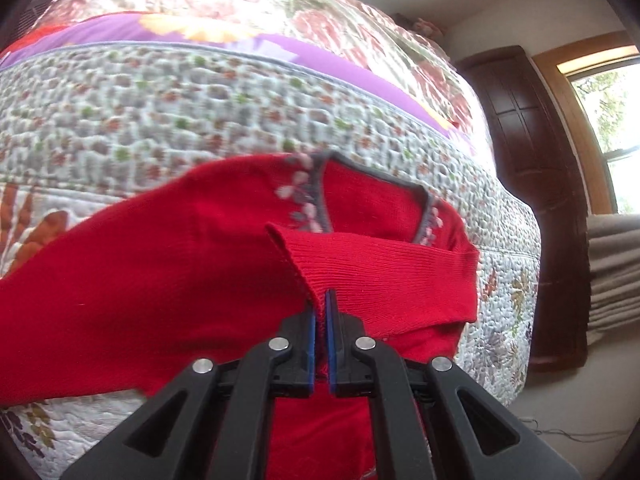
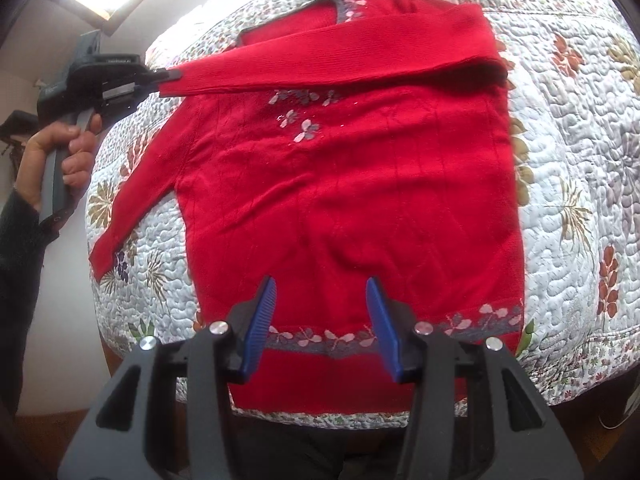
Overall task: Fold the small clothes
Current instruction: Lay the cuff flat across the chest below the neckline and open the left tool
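Observation:
A small red sweater (image 2: pixel 340 200) with a grey flowered neckline and hem lies face up and flat on the quilted bed (image 2: pixel 580 160). One sleeve (image 2: pixel 340 52) is drawn across the chest just below the neckline. My left gripper (image 2: pixel 168 76) is shut on its cuff at the sweater's left side. In the left wrist view the cuff (image 1: pixel 304 264) is pinched between the blue pads of the left gripper (image 1: pixel 320 296). The other sleeve (image 2: pixel 132 200) lies spread out to the left. My right gripper (image 2: pixel 322 284) hovers open above the hem band, holding nothing.
A person's hand (image 2: pixel 76 148) grips the left tool's handle beyond the bed's left edge. A purple floral blanket (image 1: pixel 160 36) lies behind the sweater. A dark wooden wardrobe (image 1: pixel 532 160), a window (image 1: pixel 612 120) and stacked grey fabric (image 1: pixel 612 264) stand past the bed's right side.

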A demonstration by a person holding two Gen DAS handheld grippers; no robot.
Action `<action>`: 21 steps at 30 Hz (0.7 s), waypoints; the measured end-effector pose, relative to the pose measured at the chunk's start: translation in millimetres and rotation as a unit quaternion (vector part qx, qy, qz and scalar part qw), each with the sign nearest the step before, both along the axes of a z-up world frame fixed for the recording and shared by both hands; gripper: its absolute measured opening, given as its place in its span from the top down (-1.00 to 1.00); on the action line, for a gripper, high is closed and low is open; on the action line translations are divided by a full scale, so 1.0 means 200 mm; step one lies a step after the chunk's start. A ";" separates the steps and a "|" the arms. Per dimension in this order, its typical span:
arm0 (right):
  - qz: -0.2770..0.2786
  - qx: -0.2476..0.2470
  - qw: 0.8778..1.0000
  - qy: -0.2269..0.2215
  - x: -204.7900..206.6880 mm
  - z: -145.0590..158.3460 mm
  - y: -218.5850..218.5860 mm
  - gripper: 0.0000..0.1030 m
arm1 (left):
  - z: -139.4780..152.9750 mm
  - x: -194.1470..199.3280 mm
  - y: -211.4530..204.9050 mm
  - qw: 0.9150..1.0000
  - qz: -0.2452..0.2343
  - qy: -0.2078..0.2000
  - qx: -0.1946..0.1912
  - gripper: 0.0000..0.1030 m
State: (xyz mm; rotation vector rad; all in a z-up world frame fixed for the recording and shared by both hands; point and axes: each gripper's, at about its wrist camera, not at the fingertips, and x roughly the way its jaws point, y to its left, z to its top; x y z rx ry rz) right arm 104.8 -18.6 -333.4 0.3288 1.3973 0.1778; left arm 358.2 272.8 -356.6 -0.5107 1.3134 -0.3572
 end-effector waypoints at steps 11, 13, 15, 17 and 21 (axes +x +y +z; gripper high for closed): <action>0.015 -0.001 1.000 0.003 0.01 0.00 0.07 0.08 | -0.16 -0.04 0.25 0.999 0.034 0.025 0.014 0.93; 0.015 -0.002 1.000 0.004 0.01 0.00 0.07 0.08 | -0.20 -0.05 0.27 0.999 0.035 0.029 0.013 0.93; 0.015 -0.003 1.000 0.006 0.01 -0.01 0.07 0.08 | -0.25 -0.06 0.28 0.999 0.036 0.035 0.013 0.93; 0.014 -0.004 1.000 0.007 0.01 -0.01 0.06 0.08 | -0.30 -0.07 0.29 0.998 0.039 0.041 0.013 0.93; 0.013 -0.005 1.000 0.011 0.01 -0.03 0.06 0.08 | -0.38 -0.06 0.29 0.998 0.039 0.050 0.014 0.93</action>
